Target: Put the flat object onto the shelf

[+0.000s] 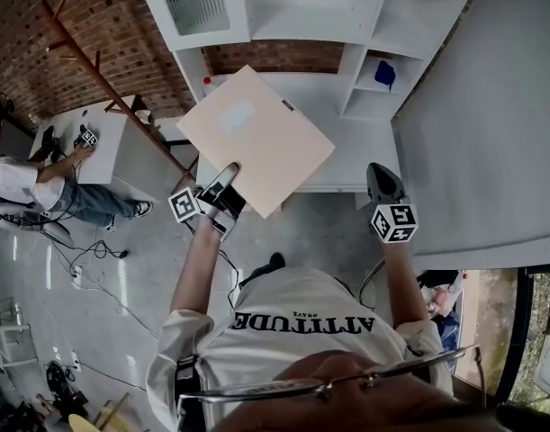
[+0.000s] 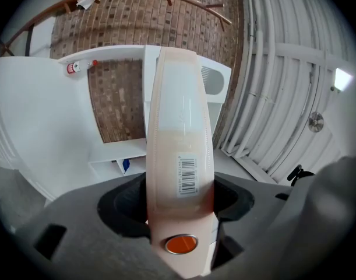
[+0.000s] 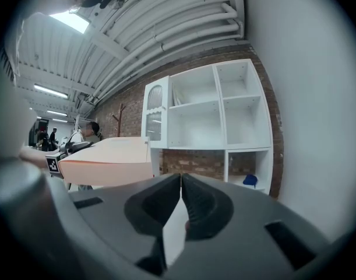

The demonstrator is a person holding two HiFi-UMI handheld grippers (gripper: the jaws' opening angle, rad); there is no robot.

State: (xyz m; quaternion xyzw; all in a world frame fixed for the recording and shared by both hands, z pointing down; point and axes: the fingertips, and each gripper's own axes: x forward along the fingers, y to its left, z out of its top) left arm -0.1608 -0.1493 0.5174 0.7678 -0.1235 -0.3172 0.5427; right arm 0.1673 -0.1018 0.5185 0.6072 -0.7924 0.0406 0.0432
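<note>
Left gripper (image 1: 224, 185) jaws grasp flat peach folder (image 1: 256, 138) by near edge, far end free for white shelf unit (image 1: 297, 27); right gripper (image 1: 383, 184) jaws clenched, empty.

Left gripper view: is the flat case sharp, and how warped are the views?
Left gripper view: flat case sharp, shelf edges bowed by fisheye; right gripper view: dark round vignette, ceiling light glaring; head view: even light, no glare.
</note>
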